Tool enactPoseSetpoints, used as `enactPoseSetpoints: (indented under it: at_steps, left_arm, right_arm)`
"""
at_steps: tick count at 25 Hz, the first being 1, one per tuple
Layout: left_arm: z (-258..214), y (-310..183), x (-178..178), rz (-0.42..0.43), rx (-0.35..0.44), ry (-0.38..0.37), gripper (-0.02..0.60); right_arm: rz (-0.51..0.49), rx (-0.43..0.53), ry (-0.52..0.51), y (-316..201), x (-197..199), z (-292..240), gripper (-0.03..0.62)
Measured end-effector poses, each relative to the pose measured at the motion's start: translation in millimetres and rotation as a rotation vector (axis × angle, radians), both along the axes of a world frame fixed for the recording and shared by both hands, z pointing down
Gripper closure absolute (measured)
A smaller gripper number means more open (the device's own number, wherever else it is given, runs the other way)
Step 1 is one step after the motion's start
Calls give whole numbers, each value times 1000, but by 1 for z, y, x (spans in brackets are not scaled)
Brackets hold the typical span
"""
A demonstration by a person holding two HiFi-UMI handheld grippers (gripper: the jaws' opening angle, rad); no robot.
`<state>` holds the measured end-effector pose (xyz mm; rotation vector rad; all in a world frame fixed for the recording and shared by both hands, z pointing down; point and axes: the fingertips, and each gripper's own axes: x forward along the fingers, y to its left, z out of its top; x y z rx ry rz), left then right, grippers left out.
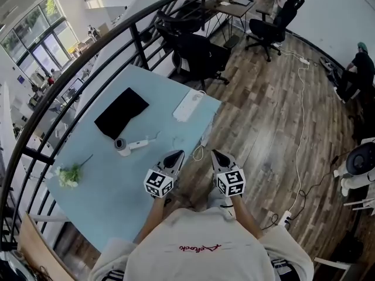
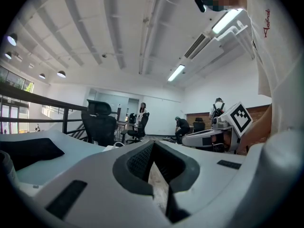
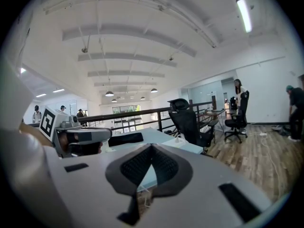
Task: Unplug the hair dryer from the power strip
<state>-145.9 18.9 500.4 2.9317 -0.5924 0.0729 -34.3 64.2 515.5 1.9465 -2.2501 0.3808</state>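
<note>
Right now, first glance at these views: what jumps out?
The left gripper and right gripper sit side by side low in the middle of the head view, by the edge of the light blue table, both with jaws shut and empty. On the table beyond them lie a white hair dryer and a black pad. A white power strip lies at the far edge.

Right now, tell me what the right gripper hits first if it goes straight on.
Probably the power strip: the shut right gripper aims toward its far end. The white cable, which is nearer, lies close to that line and might come first; depth is unclear.
</note>
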Motion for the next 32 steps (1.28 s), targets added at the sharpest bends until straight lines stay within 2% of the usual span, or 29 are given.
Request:
enactPoseSetpoints:
  at_steps: [8, 20, 32]
  left_arm:
    - [-9, -57, 38, -85, 14, -17, 574]
    - [-27, -126, 93, -271, 47, -70, 574]
    - [-24, -151, 106, -390, 47, -133, 574]
  right_arm:
    - [-72, 2, -15, -62, 46, -2, 577]
    - [-239, 13, -56, -149, 114, -10, 577]
    - [-343, 11, -98, -185, 136, -2, 577]
